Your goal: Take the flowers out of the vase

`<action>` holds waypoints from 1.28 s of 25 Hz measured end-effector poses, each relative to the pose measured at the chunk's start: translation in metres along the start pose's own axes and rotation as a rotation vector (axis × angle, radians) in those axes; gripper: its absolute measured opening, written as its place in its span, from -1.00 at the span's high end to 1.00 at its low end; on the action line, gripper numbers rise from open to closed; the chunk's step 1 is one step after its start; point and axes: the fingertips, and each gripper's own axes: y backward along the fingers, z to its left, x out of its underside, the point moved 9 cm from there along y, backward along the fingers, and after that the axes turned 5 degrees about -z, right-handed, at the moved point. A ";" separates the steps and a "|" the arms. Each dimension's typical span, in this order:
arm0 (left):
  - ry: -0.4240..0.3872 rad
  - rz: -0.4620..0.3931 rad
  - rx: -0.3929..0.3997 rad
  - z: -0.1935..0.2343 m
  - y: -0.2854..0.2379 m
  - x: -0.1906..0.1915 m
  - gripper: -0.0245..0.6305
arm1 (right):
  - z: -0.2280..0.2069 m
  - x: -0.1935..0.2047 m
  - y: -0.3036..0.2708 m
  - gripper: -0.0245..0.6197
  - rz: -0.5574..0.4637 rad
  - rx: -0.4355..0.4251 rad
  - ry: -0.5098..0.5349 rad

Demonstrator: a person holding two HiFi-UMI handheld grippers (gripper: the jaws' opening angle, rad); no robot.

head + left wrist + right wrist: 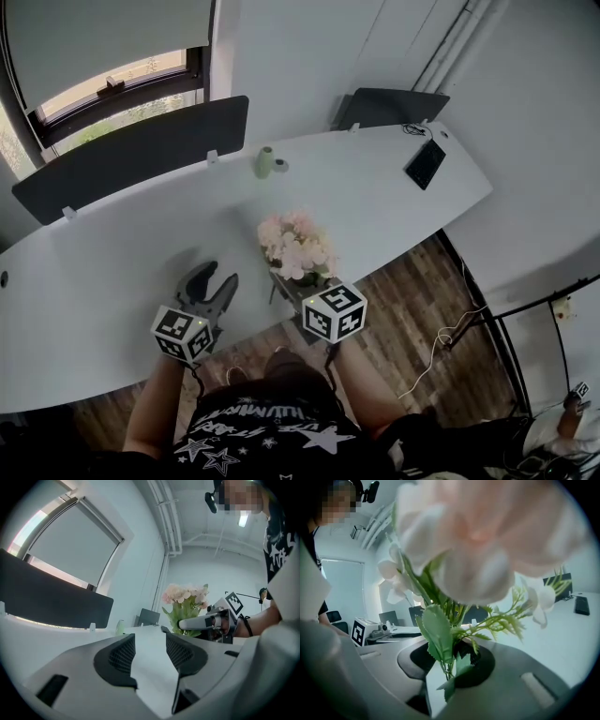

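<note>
Evidently light and easily crushed, the flowers (pixel 298 246) near the table's (pixel 112 253) near edge sit pinched low on their thin stems (pixel 449 607) by the right gripper (pixel 450 667), probably the safest hold, while the left gripper (pixel 150 654) gapes wide and empty.

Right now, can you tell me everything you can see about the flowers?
The flowers are a small bunch of pale pink blooms with jagged green leaves and thin green stems; they may be fake. The bunch stands upright near the front edge of the white table. The right claw is shut on the stems, low down, and nothing else that I can see touches them.
</note>
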 end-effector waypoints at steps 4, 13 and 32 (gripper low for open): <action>0.000 -0.001 -0.003 -0.004 0.006 -0.001 0.48 | 0.004 0.001 0.005 0.66 -0.013 0.001 -0.007; -0.004 -0.056 -0.042 -0.055 0.016 -0.011 0.71 | 0.006 0.009 0.055 0.67 -0.018 -0.043 -0.004; -0.068 -0.125 -0.100 -0.158 0.066 -0.018 0.86 | 0.034 0.018 0.145 0.69 -0.039 -0.102 0.071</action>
